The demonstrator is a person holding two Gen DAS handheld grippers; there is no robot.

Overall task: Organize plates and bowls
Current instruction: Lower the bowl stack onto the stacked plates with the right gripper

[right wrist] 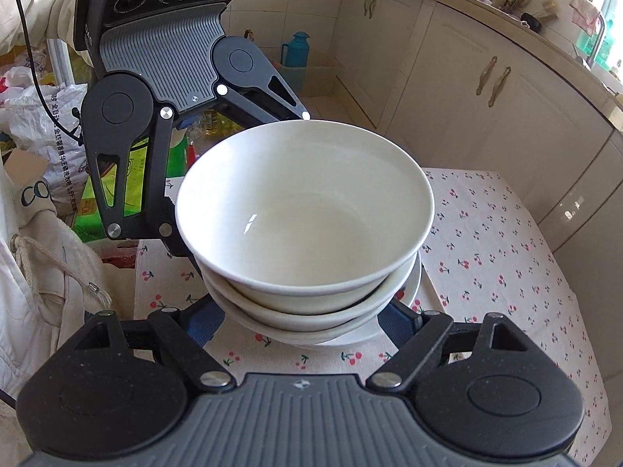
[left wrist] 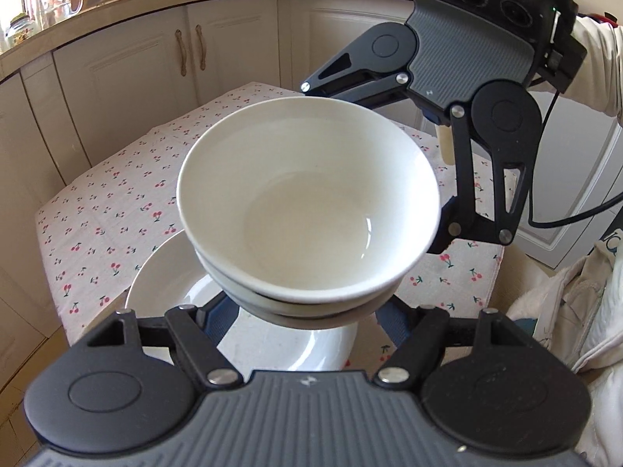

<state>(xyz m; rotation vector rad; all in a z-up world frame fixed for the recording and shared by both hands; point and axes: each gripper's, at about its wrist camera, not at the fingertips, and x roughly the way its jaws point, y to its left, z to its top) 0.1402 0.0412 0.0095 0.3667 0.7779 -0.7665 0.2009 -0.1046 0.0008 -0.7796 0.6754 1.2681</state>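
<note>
A stack of three white bowls [left wrist: 307, 202] hangs above a white plate [left wrist: 163, 280] on the cherry-print table [left wrist: 117, 202]. My left gripper [left wrist: 307, 311] grips the stack from the near side, its fingers spread around the lower bowls. My right gripper [left wrist: 373, 163] holds the stack from the far side. In the right wrist view the bowl stack [right wrist: 303, 214] fills the middle, my right gripper [right wrist: 303, 319] closes on its lower bowls, and the left gripper [right wrist: 233, 179] holds the opposite side. The plate [right wrist: 366, 334] shows just under the stack.
Cream kitchen cabinets [left wrist: 155, 58] with a cluttered counter run behind the table. A white jacket [right wrist: 46, 272], bags and bottles lie left of the table in the right wrist view. A teal flask [right wrist: 298, 48] stands on the floor beyond.
</note>
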